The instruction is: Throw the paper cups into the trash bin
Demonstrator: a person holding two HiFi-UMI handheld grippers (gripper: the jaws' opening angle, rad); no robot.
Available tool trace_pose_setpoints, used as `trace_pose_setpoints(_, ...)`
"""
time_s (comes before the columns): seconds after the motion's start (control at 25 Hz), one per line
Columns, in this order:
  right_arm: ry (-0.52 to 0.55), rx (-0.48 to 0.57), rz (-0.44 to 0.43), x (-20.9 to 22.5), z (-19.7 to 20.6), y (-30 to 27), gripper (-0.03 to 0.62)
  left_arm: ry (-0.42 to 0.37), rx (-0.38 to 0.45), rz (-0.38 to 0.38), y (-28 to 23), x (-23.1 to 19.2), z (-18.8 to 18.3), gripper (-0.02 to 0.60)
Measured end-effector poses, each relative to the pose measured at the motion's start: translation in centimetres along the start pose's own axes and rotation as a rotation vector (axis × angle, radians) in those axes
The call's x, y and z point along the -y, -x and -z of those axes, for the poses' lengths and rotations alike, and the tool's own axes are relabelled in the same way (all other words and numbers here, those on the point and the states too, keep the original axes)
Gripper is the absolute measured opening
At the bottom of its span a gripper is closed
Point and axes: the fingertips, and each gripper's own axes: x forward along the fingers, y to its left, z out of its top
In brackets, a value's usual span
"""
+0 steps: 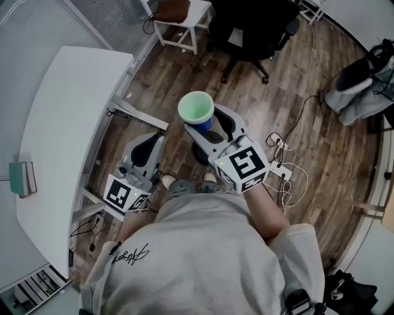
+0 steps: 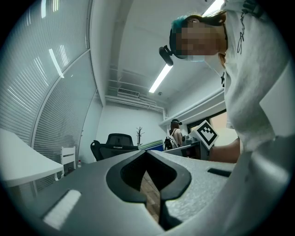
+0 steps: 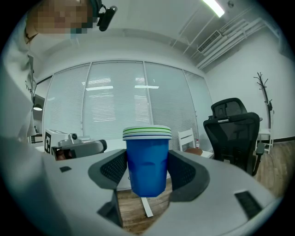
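A stack of blue paper cups (image 1: pixel 197 109) with a green inside stands upright between the jaws of my right gripper (image 1: pixel 205 127), which is shut on it above the wooden floor. In the right gripper view the cups (image 3: pixel 147 161) fill the gap between the two dark pads (image 3: pixel 184 173), white and green rims on top. My left gripper (image 1: pixel 152 143) hangs lower at the left, beside the table leg, shut with nothing in it. In its own view the left gripper (image 2: pixel 146 152) has its tips meeting. No trash bin shows in any view.
A curved white table (image 1: pixel 61 135) runs along the left with a green book (image 1: pixel 21 178) on it. A black office chair (image 1: pixel 246 31) and a white stool (image 1: pixel 178 12) stand ahead. Cables and a power strip (image 1: pixel 280 166) lie on the floor at the right, bags (image 1: pixel 363 86) farther right.
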Motion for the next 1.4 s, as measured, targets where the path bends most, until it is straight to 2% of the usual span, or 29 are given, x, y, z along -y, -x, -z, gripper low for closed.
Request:
trace_pose_setpoints(0.4, -0.030, 0.023, 0.075, 2.3, 0.7, 1.2, 0.281, 0.038, -0.025, 0.089, -2.6, 0.0, 1.7, 0.003)
trace_pose_setpoints(0.88, -0.058, 0.035, 0.153, 2.5, 2.5, 0.2, 0.281, 0.098, -0.072, 0.150, -2.6, -3.2, 4.3, 0.003)
trace_pose_setpoints(1.0, -0.047, 0.034, 0.177, 2.7, 4.0, 0.6, 0.281, 0.113, -0.085, 0.161, -2.6, -3.0, 5.3, 0.003)
trace_pose_setpoints(1.4, -0.132, -0.004, 0.208, 2.9, 9.1, 0.5, 0.281, 0.165, -0.137, 0.185, -1.9, -2.9, 9.3, 0.003)
